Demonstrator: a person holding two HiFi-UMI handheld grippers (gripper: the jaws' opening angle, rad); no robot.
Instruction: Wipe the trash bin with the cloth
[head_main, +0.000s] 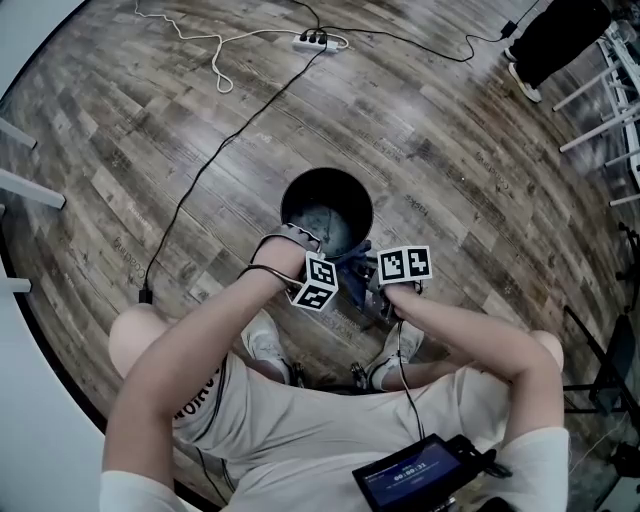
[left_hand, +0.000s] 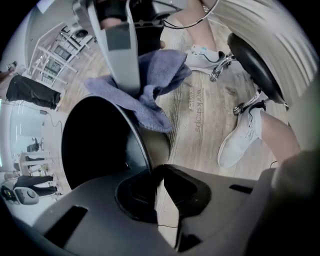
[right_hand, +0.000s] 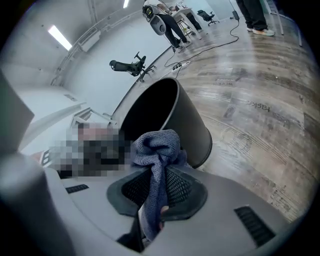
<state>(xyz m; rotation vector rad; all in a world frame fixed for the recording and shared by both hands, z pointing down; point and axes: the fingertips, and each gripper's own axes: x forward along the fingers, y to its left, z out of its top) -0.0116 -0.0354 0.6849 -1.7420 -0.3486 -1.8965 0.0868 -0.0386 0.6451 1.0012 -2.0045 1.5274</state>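
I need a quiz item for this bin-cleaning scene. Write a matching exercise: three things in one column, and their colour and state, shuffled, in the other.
Things:
1. cloth
2. trash bin
3. power strip

Colour and state:
A. white, lying on the floor beyond the bin
B. black, rim pinched by the left hand-held gripper
C. blue, clamped in the right hand-held gripper

Pairs: 1-C, 2-B, 3-A

Bin: black round plastic trash bin (head_main: 284, 208), open mouth facing up, at the scene's centre; its near rim is pinched in the left gripper (left_hand: 159, 192).
Cloth: blue-grey towelling cloth (right_hand: 157, 150), bunched, clamped in the right gripper (right_hand: 152, 200), at the bin's near-right rim.
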